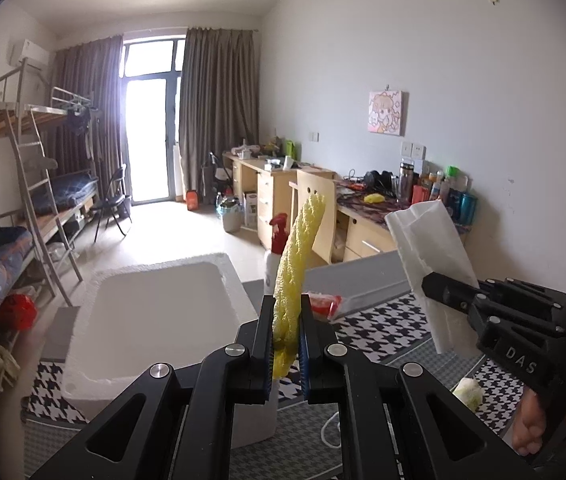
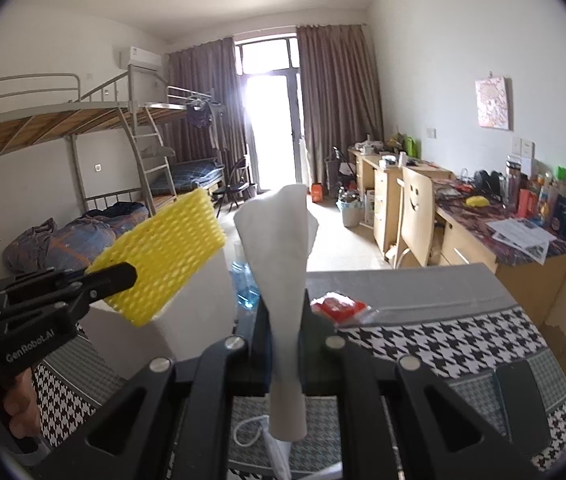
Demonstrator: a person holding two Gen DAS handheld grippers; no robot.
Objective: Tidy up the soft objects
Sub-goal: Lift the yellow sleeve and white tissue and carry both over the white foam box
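Observation:
My left gripper (image 1: 287,312) is shut on a yellow foam net sleeve (image 1: 297,256) that stands upright between its fingers, above the right edge of a white foam box (image 1: 155,312). It also shows in the right wrist view (image 2: 163,256), held by the left gripper (image 2: 123,274). My right gripper (image 2: 286,320) is shut on a white folded tissue (image 2: 279,240), held up over the table. In the left wrist view the right gripper (image 1: 429,284) holds the tissue (image 1: 431,240) to the right of the sleeve.
A houndstooth cloth (image 1: 383,332) covers the table. On it lie a red packet (image 1: 325,304), a small pale green lump (image 1: 469,390) and a white cord (image 2: 249,428). A red-capped spray bottle (image 1: 277,248) stands behind the box. Desks, a chair and bunk beds fill the room.

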